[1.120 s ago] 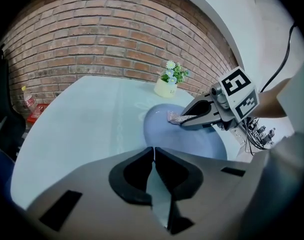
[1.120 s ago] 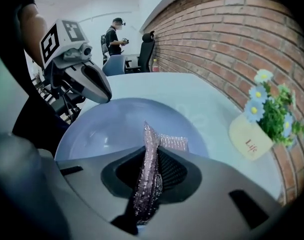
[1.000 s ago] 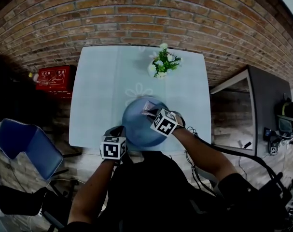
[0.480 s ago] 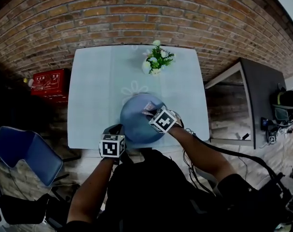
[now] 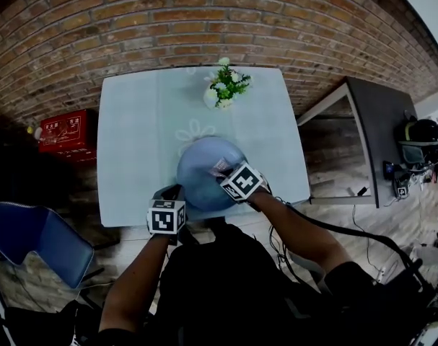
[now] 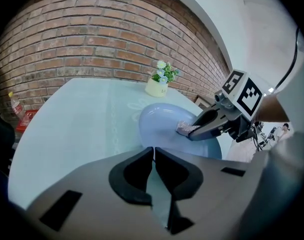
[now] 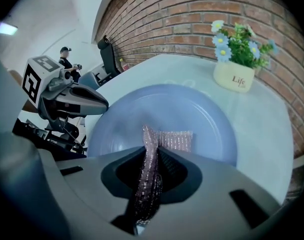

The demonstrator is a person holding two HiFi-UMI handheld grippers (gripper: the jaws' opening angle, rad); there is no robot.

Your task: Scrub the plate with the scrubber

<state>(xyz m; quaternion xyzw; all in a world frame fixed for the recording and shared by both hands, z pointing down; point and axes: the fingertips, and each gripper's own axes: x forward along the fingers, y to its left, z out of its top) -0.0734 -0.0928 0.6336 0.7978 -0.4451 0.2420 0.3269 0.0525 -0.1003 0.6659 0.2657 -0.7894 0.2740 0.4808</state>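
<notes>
You're mid-scrub: your right gripper (image 5: 221,169) clamps the scrubber (image 7: 176,140) against the plate (image 5: 200,163) at centre frame, while your left gripper (image 5: 176,192) pinches its lower-left rim. Next, sweep across the plate's remaining surface, pressing evenly.

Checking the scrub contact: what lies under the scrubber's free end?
The blue plate: the free end of the scrubber lies on its inner surface. The patch beneath is covered and unseen.

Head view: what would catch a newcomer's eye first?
The big blue plate at the near edge of the pale table, with the right gripper holding a glittery pink scrubber on it. The left gripper sits shut by the plate's near-left rim, and a pot of flowers stands at the far side.
</notes>
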